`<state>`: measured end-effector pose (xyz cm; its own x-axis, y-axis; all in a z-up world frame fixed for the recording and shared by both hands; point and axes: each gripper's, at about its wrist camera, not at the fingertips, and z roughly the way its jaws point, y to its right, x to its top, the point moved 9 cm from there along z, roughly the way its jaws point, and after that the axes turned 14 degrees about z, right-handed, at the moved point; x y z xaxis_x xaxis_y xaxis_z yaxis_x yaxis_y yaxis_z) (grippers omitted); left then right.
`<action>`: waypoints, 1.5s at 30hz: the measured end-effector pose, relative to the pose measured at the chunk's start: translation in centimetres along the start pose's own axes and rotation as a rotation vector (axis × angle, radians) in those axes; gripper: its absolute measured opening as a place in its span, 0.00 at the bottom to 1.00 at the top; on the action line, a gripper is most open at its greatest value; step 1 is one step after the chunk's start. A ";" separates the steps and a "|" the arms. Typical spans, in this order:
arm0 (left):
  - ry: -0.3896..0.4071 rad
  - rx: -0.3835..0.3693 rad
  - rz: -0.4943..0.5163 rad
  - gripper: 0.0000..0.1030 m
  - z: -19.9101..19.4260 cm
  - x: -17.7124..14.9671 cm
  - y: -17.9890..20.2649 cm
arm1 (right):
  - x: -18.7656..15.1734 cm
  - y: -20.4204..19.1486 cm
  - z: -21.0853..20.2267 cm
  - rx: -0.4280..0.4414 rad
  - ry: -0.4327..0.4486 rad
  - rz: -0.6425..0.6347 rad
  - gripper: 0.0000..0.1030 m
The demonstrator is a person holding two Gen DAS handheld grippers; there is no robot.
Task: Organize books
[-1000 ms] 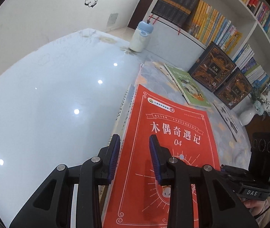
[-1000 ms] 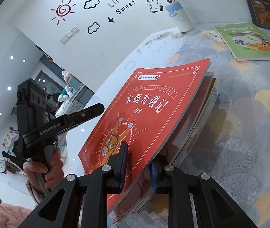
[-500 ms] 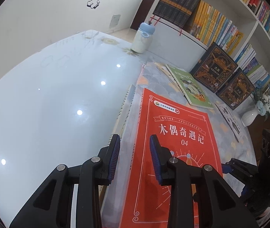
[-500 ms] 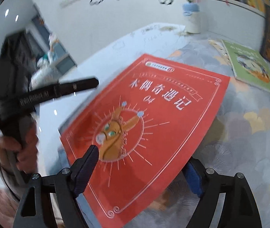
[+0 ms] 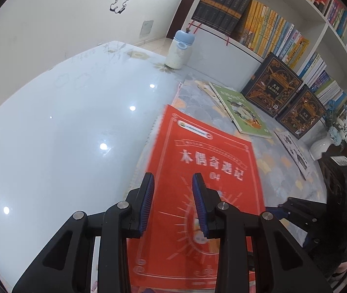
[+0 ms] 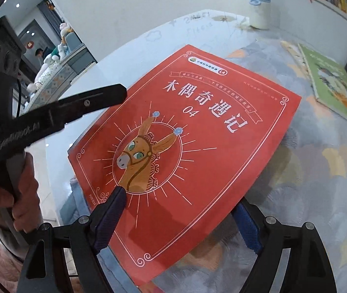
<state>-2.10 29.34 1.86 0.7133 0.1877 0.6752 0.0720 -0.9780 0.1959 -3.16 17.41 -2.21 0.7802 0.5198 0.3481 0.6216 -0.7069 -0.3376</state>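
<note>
A red book with a donkey on its cover point(image 6: 193, 131) lies flat on the patterned mat, on top of other books; it also shows in the left wrist view point(image 5: 205, 178). My right gripper point(image 6: 178, 217) is wide open, its blue-padded fingers point(image 6: 110, 217) on either side of the book's near corner, holding nothing. My left gripper point(image 5: 173, 202) is open and empty, hovering over the book's left edge. A green picture book point(image 5: 240, 108) lies further back on the mat, also in the right wrist view point(image 6: 337, 90).
Two dark ornate books point(image 5: 271, 85) lean against the bookshelf point(image 5: 283, 31) at the back. A blue-capped bottle point(image 5: 179, 50) stands at the table's far end. A white vase with flowers point(image 5: 324, 144) stands at right. The glossy tabletop point(image 5: 63, 127) stretches left.
My right gripper has opened from shut on the book stack to wide open. The red book has dropped flat on the mat. My left gripper has stayed open.
</note>
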 end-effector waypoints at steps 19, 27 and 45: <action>-0.035 -0.044 0.121 0.30 0.7 0.5 10.1 | -2.8 11.7 -9.8 0.196 0.223 0.260 0.82; -0.105 -0.116 0.241 0.30 5.0 0.3 20.9 | -6.6 24.5 -16.1 0.092 0.374 0.464 0.82; -0.148 -0.212 0.086 0.30 21.2 7.6 38.1 | -3.6 49.6 -25.0 -0.091 0.564 0.553 0.68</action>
<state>20.80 -8.42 -0.64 0.8059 0.0745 0.5874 -0.1293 -0.9460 0.2973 23.12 -31.56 1.68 0.8055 -0.2221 0.5493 0.1273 -0.8405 -0.5266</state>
